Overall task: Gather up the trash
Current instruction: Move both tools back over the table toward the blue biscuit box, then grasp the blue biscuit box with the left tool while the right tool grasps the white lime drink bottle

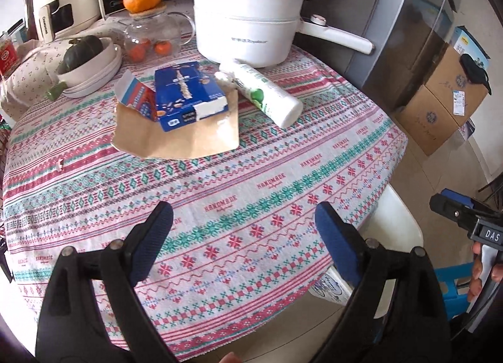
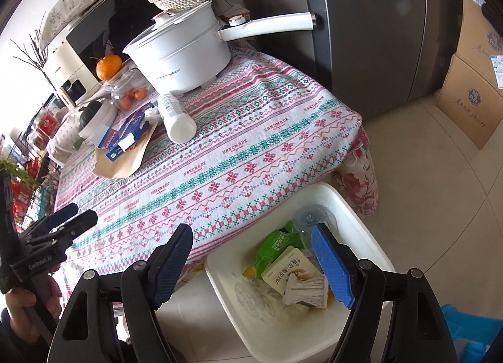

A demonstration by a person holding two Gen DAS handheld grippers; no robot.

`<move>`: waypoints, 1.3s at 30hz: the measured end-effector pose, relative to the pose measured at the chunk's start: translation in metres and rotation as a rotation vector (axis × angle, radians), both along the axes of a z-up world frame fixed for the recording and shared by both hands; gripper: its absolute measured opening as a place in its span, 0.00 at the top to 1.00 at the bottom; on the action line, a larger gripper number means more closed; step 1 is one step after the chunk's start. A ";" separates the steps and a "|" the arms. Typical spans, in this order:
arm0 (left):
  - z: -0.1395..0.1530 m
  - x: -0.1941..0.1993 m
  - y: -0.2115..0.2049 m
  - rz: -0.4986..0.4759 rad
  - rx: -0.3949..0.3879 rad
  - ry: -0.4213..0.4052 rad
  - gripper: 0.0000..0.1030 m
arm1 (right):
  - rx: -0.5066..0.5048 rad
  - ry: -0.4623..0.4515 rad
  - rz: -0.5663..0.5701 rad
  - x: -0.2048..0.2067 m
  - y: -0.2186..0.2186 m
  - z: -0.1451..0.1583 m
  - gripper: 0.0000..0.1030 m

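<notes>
Round table (image 1: 220, 193) under a patterned cloth — pink, green, white bands. Grey fridge (image 2: 377, 33) just behind it. Pale floor tiles (image 2: 440, 190) beside the table. Stacked cardboard boxes (image 1: 446, 102) against the fridge side. Bright daylight at far left — washed-out white.

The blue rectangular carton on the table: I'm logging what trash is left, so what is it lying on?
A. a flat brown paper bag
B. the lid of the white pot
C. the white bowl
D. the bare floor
A: the blue rectangular carton lies on the flat brown paper bag, which is spread on the patterned tablecloth, apart from the white pot.
</notes>
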State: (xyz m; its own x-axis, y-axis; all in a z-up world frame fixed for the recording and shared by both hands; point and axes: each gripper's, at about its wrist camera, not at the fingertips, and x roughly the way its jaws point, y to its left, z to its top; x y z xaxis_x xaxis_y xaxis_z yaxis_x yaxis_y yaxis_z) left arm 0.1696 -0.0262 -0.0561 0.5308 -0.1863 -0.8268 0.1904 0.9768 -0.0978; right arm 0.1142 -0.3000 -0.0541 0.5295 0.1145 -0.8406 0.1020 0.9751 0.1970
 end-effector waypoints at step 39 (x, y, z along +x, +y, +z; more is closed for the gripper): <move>-0.071 0.167 0.035 0.246 -0.121 0.283 0.10 | -0.021 0.001 0.103 0.114 0.057 -0.033 0.21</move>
